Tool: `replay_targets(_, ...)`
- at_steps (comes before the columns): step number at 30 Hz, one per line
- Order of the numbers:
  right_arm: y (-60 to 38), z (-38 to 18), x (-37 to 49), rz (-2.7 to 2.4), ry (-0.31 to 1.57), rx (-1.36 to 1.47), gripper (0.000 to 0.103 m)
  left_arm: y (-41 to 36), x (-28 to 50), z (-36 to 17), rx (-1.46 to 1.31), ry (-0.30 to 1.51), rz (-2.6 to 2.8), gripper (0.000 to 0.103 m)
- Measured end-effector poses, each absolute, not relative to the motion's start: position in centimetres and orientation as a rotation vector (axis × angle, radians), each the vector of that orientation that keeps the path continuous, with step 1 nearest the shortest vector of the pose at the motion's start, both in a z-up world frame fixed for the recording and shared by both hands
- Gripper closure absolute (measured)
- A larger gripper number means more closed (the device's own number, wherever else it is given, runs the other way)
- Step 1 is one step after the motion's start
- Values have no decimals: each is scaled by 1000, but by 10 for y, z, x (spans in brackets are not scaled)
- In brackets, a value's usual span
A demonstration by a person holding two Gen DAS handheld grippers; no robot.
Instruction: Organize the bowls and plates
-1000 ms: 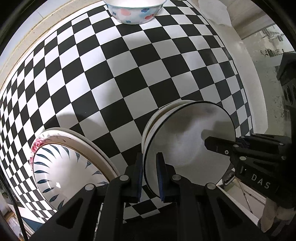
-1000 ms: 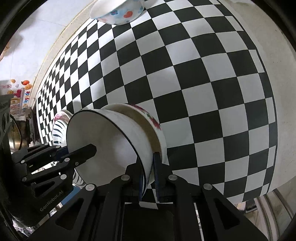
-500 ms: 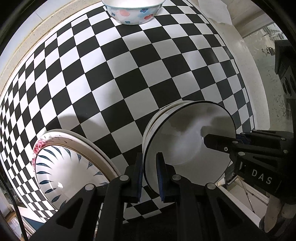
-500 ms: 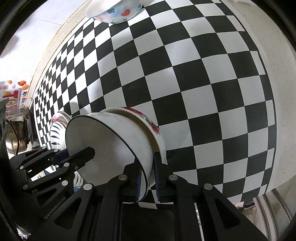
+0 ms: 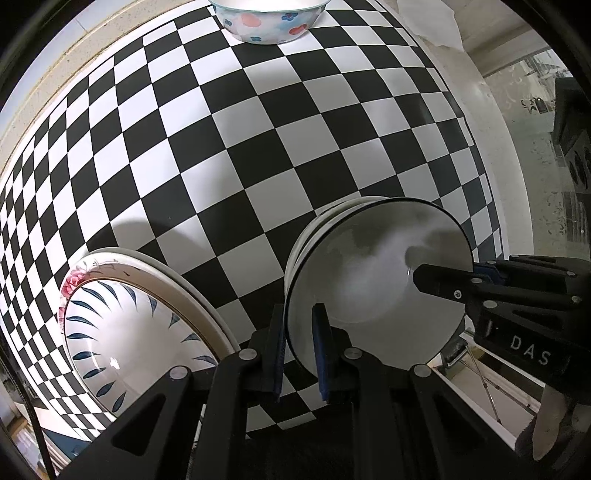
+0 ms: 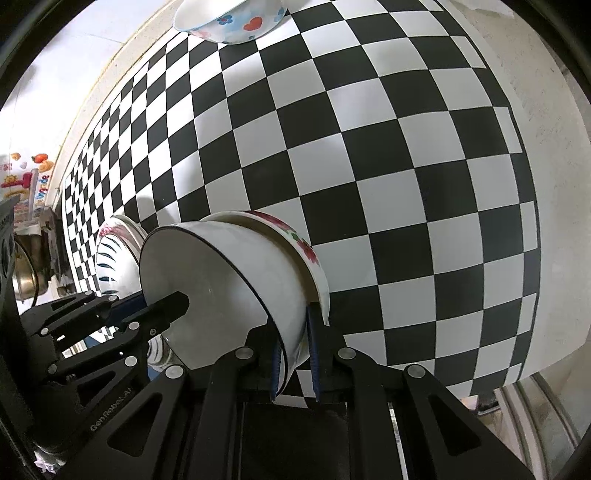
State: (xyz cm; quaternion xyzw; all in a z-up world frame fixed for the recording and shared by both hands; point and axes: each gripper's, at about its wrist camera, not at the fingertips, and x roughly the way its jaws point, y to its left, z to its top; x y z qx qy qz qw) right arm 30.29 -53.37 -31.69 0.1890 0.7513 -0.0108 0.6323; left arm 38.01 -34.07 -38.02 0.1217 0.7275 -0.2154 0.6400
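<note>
A white bowl with a thin black rim [image 5: 373, 273] sits nested in a rose-patterned bowl [image 6: 295, 240]. My left gripper [image 5: 300, 332] is shut on the near rim of the stack. My right gripper [image 6: 294, 347] is shut on the opposite rim; it shows at the right of the left wrist view [image 5: 461, 284]. The stack is held tilted over the checkered table [image 5: 258, 140]. A plate with blue leaf marks [image 5: 129, 332] lies at the left on stacked plates. A bowl with hearts and flowers [image 5: 266, 22] stands at the far edge.
The checkered cloth ends at a pale counter edge [image 6: 535, 147] on the right. A metal pot [image 6: 26, 273] and stickers on the wall [image 6: 26, 177] are at the far left of the right wrist view. White paper [image 5: 432, 22] lies at the far right corner.
Both grippers have kept their hold on the stacked bowls. The stack has shifted slightly; the far bowl sits a little lower in both views.
</note>
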Motion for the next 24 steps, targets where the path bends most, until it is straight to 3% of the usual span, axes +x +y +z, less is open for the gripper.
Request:
replay_targets(12,-536,-313,303,-17,1726,419,83,-343,379,-374,263,1668,-491,91)
replay_targets(19,-541,-305,304,-1,1715,414,73,-342,382,-373,251,1673,-489,91)
replay_targets(24,-545,-305,303,13,1729,411,72,-343,384,-369,240,1673,-497,91)
